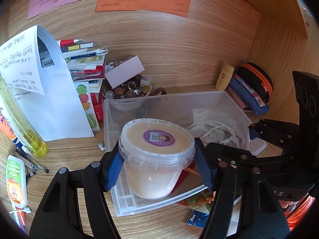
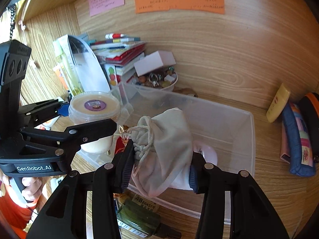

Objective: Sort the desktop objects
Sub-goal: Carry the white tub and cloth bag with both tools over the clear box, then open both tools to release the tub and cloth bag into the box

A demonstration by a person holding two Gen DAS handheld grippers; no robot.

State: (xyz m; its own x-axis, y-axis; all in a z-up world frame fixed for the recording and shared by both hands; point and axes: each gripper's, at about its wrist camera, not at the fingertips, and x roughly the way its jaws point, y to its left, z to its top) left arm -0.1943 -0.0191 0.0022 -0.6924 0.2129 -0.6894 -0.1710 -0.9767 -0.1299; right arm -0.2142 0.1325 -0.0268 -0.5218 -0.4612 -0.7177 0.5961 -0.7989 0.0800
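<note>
Left wrist view: the left claw [image 1: 157,166] pinches a round translucent plastic tub with a cream lid [image 1: 156,139] upright above the near-left corner of a clear rectangular plastic bin [image 1: 235,107] on the wooden tabletop [image 1: 75,149]. Beside it, the right claw [image 2: 160,169] squeezes a pale grey drawstring cloth pouch [image 2: 169,139] over the bin's near edge. Both loads likely go straight down, with the tub to the pouch's left.

Black grippers [image 1: 157,167]; blue ribbed pads [image 1: 203,167]
</note>
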